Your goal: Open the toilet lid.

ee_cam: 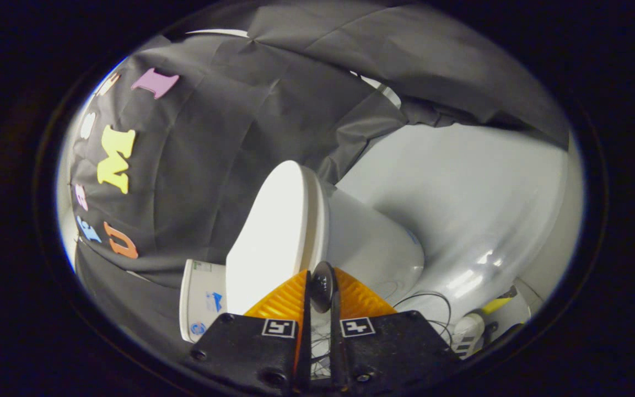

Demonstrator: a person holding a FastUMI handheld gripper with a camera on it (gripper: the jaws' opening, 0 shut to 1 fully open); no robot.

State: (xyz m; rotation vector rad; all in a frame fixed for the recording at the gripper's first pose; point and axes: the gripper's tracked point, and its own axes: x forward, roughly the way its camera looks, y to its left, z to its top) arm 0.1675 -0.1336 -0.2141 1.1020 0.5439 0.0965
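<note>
The white toilet lid (270, 231) shows just beyond my fingers, its flat face turned toward the black cloth wall. It lies close along the seat rim (317, 215), and the white bowl (375, 245) sits on the rim's other side. A small dark rounded knob (322, 286) at the lid's edge sits between my fingertips. My gripper (321, 292) is shut on this knob, with both fingers pressing its sides. The whole scene looks rolled sideways in the gripper view.
A white tank (199, 300) with small labels stands beside the lid's near end. Thin dark cables (433, 309) and a white and yellow object (474, 328) lie on the pale glossy floor (461, 198) past the bowl. Black cloth hangs behind.
</note>
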